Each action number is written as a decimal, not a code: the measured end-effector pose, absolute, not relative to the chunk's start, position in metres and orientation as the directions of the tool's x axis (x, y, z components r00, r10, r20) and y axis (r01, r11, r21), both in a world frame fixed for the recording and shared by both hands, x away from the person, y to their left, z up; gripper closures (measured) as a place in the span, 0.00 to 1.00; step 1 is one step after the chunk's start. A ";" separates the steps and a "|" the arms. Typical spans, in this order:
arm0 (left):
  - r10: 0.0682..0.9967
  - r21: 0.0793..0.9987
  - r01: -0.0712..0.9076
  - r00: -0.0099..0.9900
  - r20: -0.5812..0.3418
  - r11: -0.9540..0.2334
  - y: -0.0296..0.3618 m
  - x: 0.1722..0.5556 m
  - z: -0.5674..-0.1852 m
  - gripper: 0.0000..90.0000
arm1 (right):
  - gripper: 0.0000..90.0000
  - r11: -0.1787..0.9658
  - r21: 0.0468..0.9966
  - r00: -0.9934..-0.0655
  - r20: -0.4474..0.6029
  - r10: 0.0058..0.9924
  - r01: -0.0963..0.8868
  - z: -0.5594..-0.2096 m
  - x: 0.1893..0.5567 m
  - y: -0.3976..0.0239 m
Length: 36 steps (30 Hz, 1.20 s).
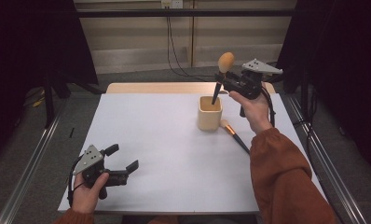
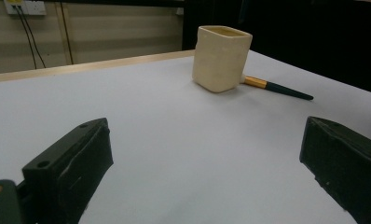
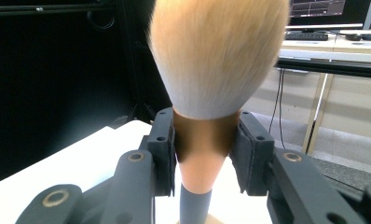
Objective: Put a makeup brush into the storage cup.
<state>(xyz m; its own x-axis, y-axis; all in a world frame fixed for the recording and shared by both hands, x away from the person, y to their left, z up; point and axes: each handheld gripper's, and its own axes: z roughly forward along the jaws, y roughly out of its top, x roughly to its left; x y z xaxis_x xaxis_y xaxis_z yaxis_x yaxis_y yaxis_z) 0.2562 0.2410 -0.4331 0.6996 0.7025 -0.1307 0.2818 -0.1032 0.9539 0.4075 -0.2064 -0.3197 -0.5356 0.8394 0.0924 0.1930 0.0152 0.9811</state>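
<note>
We are holding a large makeup brush in the right gripper, jaws clamped on its coppery ferrule just under the bristle head. The brush is standing nearly upright, bristles up, with its dark handle tip dipping into the mouth of the cream cup.

Handling, as we are judging it: the brush is looking light and stiff along the handle, soft and easily crushed at the bristles. The ferrule is the sensible place to grip, being rigid and wider than the handle; it is probably smooth, so a slip downward is possible if the pads loosen. We are keeping off the bristles.

A second, smaller brush is lying flat just right of the cup, its head touching or nearly touching the cup's base; its slim handle may roll under the pads.

The left gripper is resting well to the near left of the cup, jaws apart and empty.
</note>
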 end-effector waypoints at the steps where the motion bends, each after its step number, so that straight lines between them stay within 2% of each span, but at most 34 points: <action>1: 0.702 0.954 0.280 0.700 -0.128 -0.106 0.241 0.256 -0.433 0.03 | 0.71 0.017 0.981 -0.535 0.091 0.840 0.193 -0.320 0.409 -0.206; 36: 0.695 0.956 0.270 0.710 -0.117 -0.115 0.242 0.257 -0.433 0.03 | 0.71 0.044 0.968 -0.518 0.095 0.850 0.248 -0.365 0.416 -0.203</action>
<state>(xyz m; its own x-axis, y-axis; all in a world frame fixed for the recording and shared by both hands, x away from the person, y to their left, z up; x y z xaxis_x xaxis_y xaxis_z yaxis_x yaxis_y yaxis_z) 0.2571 0.2416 -0.4326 0.7098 0.6946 -0.1170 0.2700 -0.1149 0.9560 0.4161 -0.2030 -0.3649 -0.5181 0.8501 0.0946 0.2481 0.0435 0.9677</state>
